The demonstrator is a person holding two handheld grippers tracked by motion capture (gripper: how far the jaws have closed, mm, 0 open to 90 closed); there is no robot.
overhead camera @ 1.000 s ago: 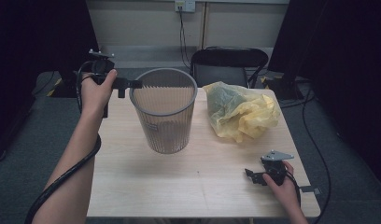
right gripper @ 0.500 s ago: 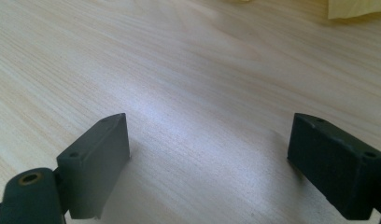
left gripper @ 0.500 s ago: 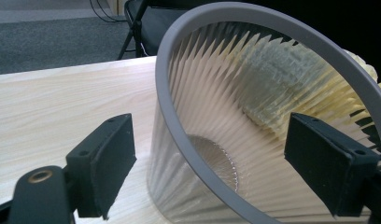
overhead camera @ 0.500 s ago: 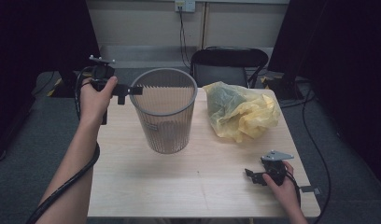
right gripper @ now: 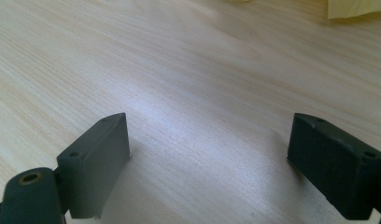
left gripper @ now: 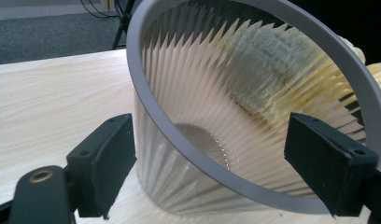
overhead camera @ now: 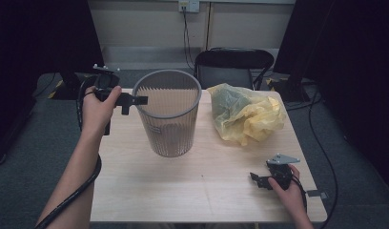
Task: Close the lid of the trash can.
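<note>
A grey ribbed wastebasket point(overhead camera: 168, 114) stands upright at the back middle of the wooden table point(overhead camera: 183, 191). To its right lies a crumpled yellow plastic bag point(overhead camera: 245, 114). My left gripper point(overhead camera: 141, 100) is held up at the basket's left rim. In the left gripper view it point(left gripper: 212, 172) is open, with the grey rim of the wastebasket point(left gripper: 216, 93) passing between the jaws, and the bag shows through the wall. My right gripper point(overhead camera: 255, 180) rests low near the table's front right corner. It point(right gripper: 209, 163) is open over bare wood point(right gripper: 179, 70).
A black chair point(overhead camera: 233, 64) stands behind the table. Cables trail over the grey floor on the right point(overhead camera: 321, 143), and dark curtains hang on both sides. A corner of the yellow bag point(right gripper: 356, 7) shows far ahead of the right gripper.
My left gripper has moved right, from beside the table's back left corner to the basket's rim. The right gripper, basket and bag have stayed put.
</note>
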